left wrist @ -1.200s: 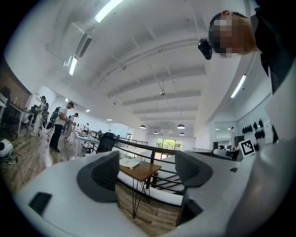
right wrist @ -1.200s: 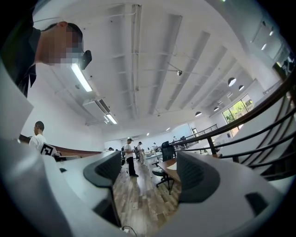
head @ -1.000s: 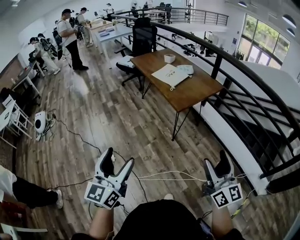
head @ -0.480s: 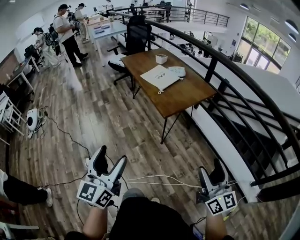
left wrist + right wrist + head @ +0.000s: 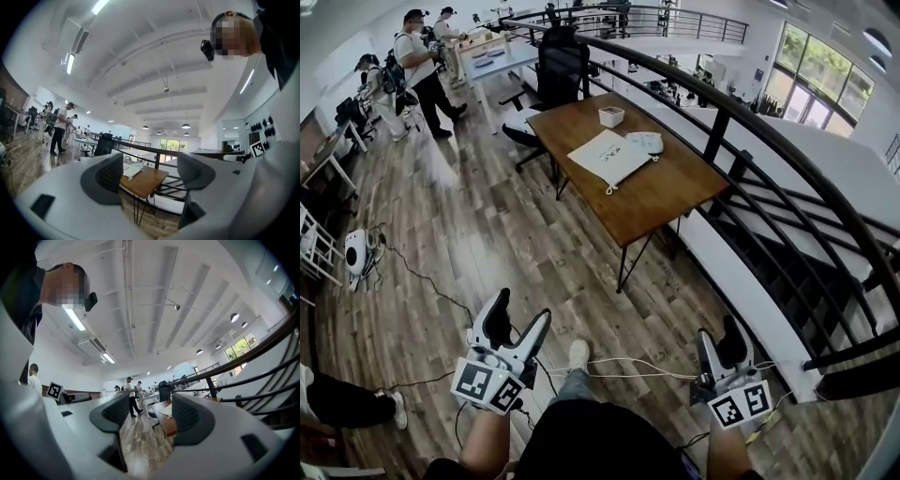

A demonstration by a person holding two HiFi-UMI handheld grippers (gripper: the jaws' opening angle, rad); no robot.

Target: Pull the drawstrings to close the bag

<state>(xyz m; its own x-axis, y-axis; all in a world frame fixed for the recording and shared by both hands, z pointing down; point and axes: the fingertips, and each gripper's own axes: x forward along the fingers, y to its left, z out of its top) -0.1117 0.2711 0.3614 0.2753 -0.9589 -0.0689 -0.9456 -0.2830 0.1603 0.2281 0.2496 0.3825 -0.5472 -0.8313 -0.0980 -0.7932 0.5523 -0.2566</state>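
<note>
A white drawstring bag (image 5: 609, 157) lies flat on a wooden table (image 5: 661, 202) well ahead of me, its cords trailing toward the table's near edge. My left gripper (image 5: 521, 309) is held low over the floor, open and empty, far short of the table. My right gripper (image 5: 719, 330) is also open with nothing between its jaws, which have just been closing partway. In the left gripper view the bag (image 5: 132, 169) shows small between the pads, on the table (image 5: 149, 182). In the right gripper view the bag (image 5: 167, 414) lies far off beyond the jaws.
A black office chair (image 5: 561, 66) stands behind the table. A dark railing (image 5: 741, 141) runs along the right. A small white box (image 5: 611, 116) sits on the table. Cables (image 5: 619, 366) cross the wooden floor near my feet. People (image 5: 417, 56) stand at the far left.
The table and bag have come nearer in the head view as I walk forward. Both grippers travelled along with me. The right gripper's jaws stand narrower than before.
</note>
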